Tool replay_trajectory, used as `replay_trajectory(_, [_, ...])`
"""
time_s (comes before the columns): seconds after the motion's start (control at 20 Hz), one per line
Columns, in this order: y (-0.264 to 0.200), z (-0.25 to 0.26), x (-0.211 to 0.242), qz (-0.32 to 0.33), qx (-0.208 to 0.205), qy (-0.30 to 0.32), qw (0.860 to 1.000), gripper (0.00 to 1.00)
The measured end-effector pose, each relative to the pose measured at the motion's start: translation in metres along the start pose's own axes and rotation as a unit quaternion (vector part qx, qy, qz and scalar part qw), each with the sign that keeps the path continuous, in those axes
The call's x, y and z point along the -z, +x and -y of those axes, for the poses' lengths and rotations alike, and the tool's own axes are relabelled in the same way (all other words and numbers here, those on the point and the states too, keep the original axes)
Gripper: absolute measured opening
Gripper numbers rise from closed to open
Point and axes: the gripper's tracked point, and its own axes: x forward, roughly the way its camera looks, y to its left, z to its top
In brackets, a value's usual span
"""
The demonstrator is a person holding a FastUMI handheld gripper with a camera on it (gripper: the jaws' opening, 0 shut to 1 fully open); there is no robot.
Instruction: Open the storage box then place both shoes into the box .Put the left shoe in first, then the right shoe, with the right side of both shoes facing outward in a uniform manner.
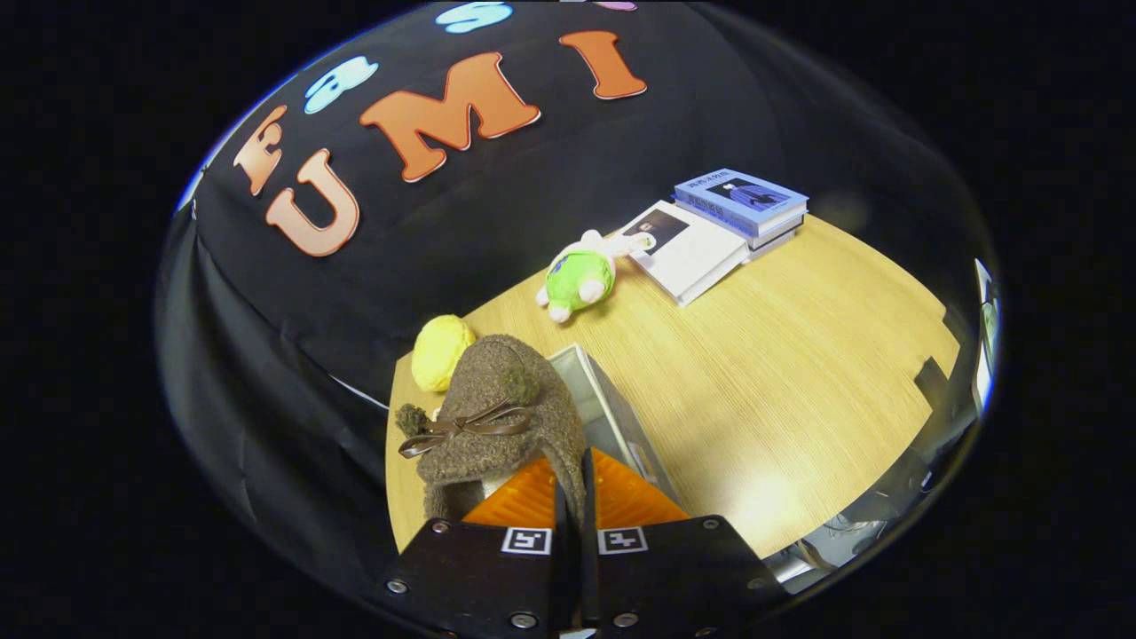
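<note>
**A:** Between your two fingers, at the very front of the gripper (575,497), what have you got?

**B:** You have the brown fuzzy shoe (497,417) clamped by its rim. Your fingers are drawn together on the thin edge of the collar, one pad on each side, with almost no gap left. The shoe stands up ahead of the fingers, and its small brown bow (461,428) faces you.

**A:** And the storage box?

**B:** You will find the storage box (612,417) just beside the shoe, to its right and below it. It is a pale grey box, and you can see one corner and its long wall running back toward your fingers. Whether the shoe touches the box you cannot tell, since the shoe covers that part.

**A:** What lies past the shoe?

**B:** You see a yellow fuzzy ball (441,351) close behind the shoe's toe, near the edge of the wooden table (799,373). Farther along sits a plush toy in green (581,275). Beyond it, well apart from your gripper, lies a white book (692,248), with a stack of blue books (744,202) beside it.
</note>
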Motion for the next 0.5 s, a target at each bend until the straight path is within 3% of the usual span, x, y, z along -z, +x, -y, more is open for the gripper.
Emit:
replay_trajectory(0.4, [0.026,0.009,0.019,-0.003,0.049,-0.032,0.998,0.05])
replay_trajectory(0.45, [0.026,0.007,0.025,-0.018,0.045,-0.038,0.998,0.08])
replay_trajectory(0.5, [0.022,0.006,0.028,-0.021,0.042,-0.036,0.998,0.25])
